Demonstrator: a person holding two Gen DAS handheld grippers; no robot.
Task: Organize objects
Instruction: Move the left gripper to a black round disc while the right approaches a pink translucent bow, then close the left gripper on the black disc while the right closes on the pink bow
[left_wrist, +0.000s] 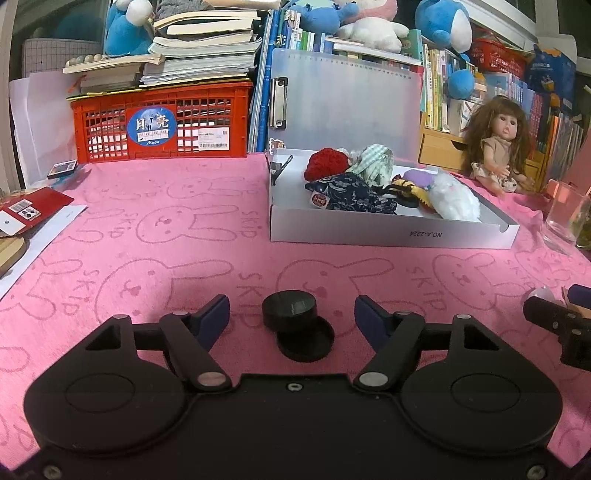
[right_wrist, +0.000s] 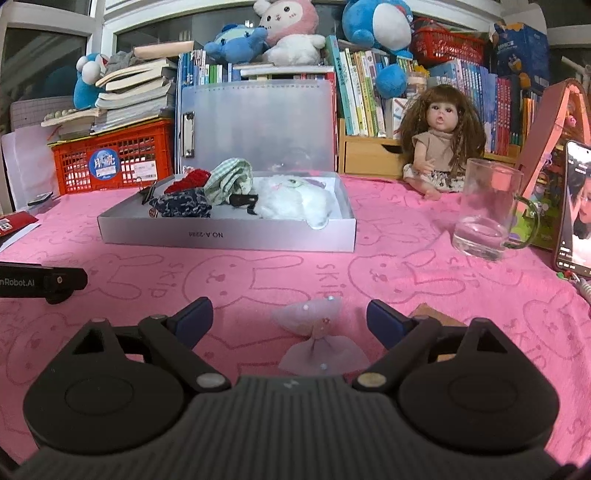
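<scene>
Left wrist view: left gripper (left_wrist: 291, 314) spread, pads clear of the black round case (left_wrist: 290, 308) between them, its lid (left_wrist: 306, 343) lying nearer the camera. Case sits on the pink bunny cloth (left_wrist: 147, 240), well in front of the white box (left_wrist: 391, 230).

Right wrist view: right gripper (right_wrist: 290, 319) spread wide around a pink bow (right_wrist: 317, 332), not touching it; the bow lies in front of the same white box (right_wrist: 229, 234).

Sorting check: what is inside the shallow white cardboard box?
White cardboard box holds red knitted piece, navy patterned pouch, green checked cloth, white plush toy; anything beneath is covered.
</scene>
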